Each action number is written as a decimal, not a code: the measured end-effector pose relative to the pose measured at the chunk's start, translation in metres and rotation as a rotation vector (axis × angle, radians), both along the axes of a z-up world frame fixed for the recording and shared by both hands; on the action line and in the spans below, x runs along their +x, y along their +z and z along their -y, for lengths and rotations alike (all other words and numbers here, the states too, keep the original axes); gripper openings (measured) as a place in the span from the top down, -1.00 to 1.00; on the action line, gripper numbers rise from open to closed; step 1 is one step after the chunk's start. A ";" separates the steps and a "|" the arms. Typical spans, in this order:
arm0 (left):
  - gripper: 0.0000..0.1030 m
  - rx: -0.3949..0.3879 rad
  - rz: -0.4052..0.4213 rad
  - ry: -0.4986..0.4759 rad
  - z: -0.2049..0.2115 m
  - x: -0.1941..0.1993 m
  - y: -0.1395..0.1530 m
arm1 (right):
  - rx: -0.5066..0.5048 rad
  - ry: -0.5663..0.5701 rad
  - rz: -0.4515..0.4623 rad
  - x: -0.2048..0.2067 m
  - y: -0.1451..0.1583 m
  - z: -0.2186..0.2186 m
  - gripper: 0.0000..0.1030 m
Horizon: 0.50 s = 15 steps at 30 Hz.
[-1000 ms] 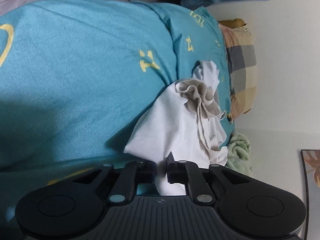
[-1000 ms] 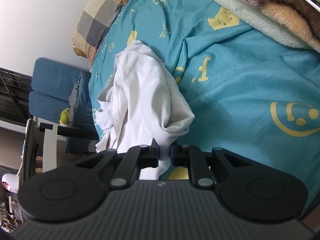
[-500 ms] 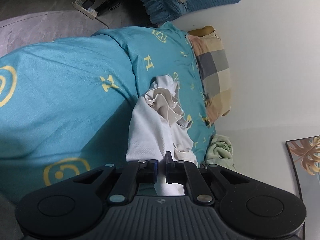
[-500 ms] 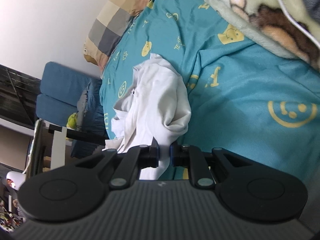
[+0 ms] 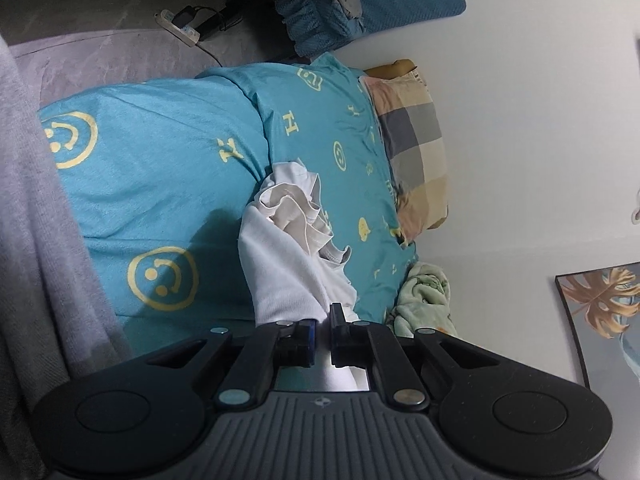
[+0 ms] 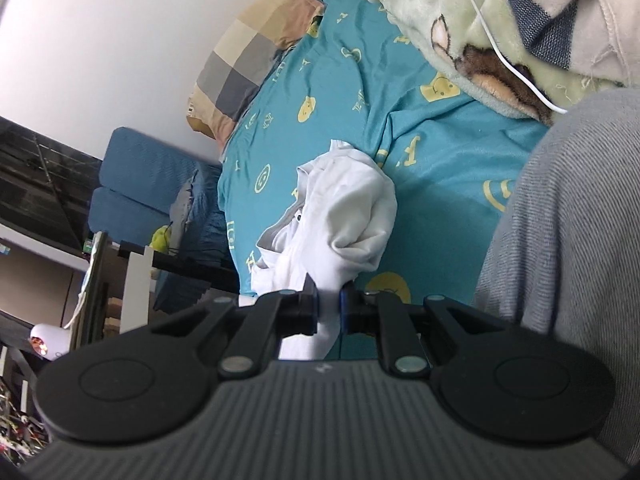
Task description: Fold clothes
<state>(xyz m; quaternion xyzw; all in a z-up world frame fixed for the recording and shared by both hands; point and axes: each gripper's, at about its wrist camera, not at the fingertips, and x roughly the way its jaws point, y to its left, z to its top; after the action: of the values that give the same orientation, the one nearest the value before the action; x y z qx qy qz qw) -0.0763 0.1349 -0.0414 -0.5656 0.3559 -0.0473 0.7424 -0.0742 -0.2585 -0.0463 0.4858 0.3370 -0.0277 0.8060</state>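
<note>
Cloth hung between both tools: the crumpled white cotton garment (image 5: 288, 272) ran lengthwise from the pinching left gripper (image 5: 322, 334) and right gripper (image 6: 329, 312) away toward the checked pillow (image 5: 412, 152), its far end trailing mid-bed on the teal smiley-print sheet (image 5: 160, 176).

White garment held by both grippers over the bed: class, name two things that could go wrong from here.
1. The white garment hangs bunched and twisted, so it may not spread flat.
2. The left gripper and right gripper each pinch only a small bit of fabric, which might slip out.
</note>
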 end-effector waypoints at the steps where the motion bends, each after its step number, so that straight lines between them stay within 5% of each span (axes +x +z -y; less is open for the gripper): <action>1: 0.87 -0.003 -0.002 0.002 0.001 0.004 0.001 | 0.000 -0.001 -0.001 0.004 0.000 0.001 0.75; 15: 0.86 0.000 -0.006 0.025 0.004 0.154 -0.018 | 0.073 -0.006 -0.042 0.158 -0.016 0.017 0.74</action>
<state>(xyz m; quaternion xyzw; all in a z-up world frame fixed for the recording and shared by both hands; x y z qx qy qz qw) 0.0773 0.1310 -0.0592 -0.5702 0.3511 -0.0365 0.7418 0.0834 -0.2751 -0.0622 0.5153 0.3534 -0.0279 0.7803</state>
